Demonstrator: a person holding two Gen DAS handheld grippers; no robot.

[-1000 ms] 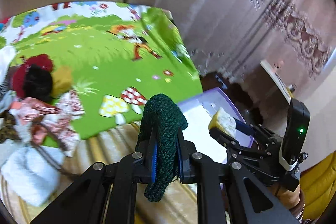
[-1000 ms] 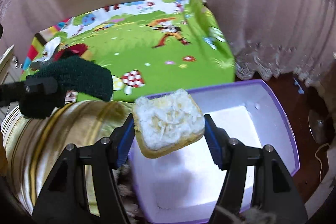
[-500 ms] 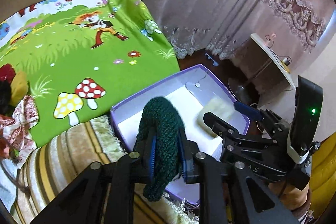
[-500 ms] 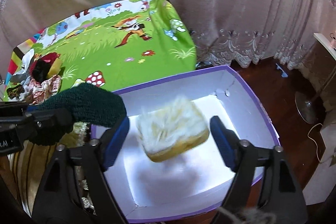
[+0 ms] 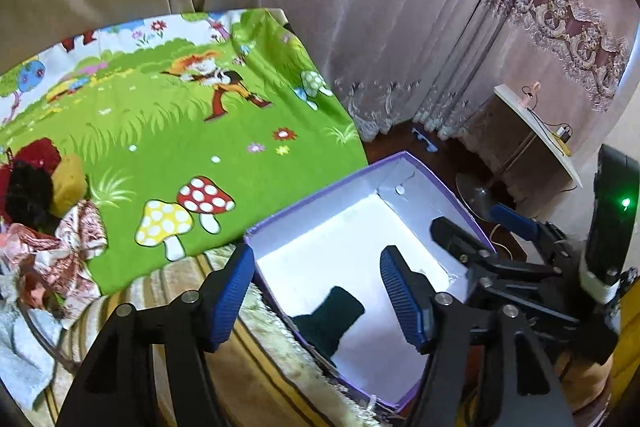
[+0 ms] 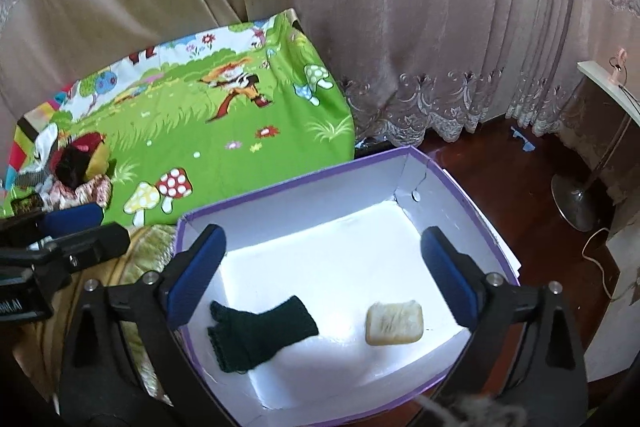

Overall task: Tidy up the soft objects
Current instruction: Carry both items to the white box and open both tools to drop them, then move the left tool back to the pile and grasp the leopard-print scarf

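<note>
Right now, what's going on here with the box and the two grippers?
Both handheld grippers are open over the purple box and hold nothing. The dark green knitted glove and the pale yellow fuzzy sponge lie apart on the box's white floor, the glove below the left gripper, the sponge nearer the right gripper. More soft items are piled on the green cartoon mat.

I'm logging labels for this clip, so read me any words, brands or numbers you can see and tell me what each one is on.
"LAI": white letters on the black body of the left gripper, at the left edge of the right wrist view; the start is cut off.
Purple box: no print visible.
Green cartoon mat: pictures only, no words readable.
Dark green glove and yellow sponge: no labels.
</note>
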